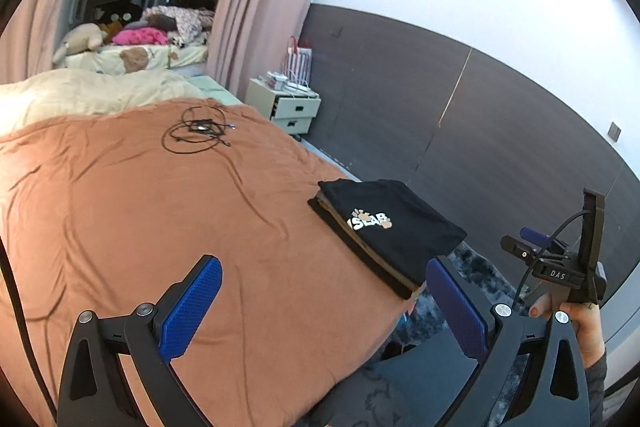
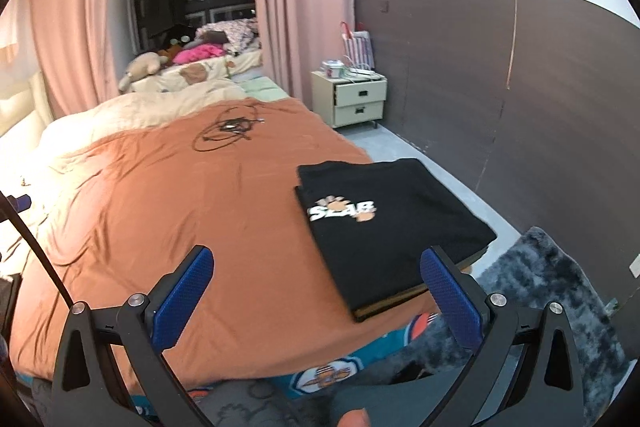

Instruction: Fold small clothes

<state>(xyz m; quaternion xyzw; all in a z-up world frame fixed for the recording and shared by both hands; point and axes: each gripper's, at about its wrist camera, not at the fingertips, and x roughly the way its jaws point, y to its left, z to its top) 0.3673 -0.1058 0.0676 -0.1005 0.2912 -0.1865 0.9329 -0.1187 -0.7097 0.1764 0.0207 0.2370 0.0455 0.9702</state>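
Folded black T-shirt with white and orange "SLAB" print, lying flat on top of a small stack of folded garments; tan and dark layers showing at the stack's near edge. Stack resting on the rust-orange bedspread, at its near right corner, close to the bed's edge beside the grey shaggy floor rug.

Left gripper, black frame with blue ribbed pads: fingers spread wide apart, nothing between them, poised above the bedspread just short of the stack, touching neither. Right pad of this pair seen beside the stack's near corner, clear of the cloth.

Right gripper, same build: fingers likewise fully parted and empty, held over the bedspread's near edge with the stack just ahead and to the right. Also visible in the left wrist view off the bedspread's right side, gripped by a hand in a grey sleeve.

Farther across the bedspread from the stack: tangle of thin black cable. Beyond that, cream quilt. Off the bedspread's far right corner: pale cream two-drawer nightstand against the dark brown wall panel, pink curtain next to it.
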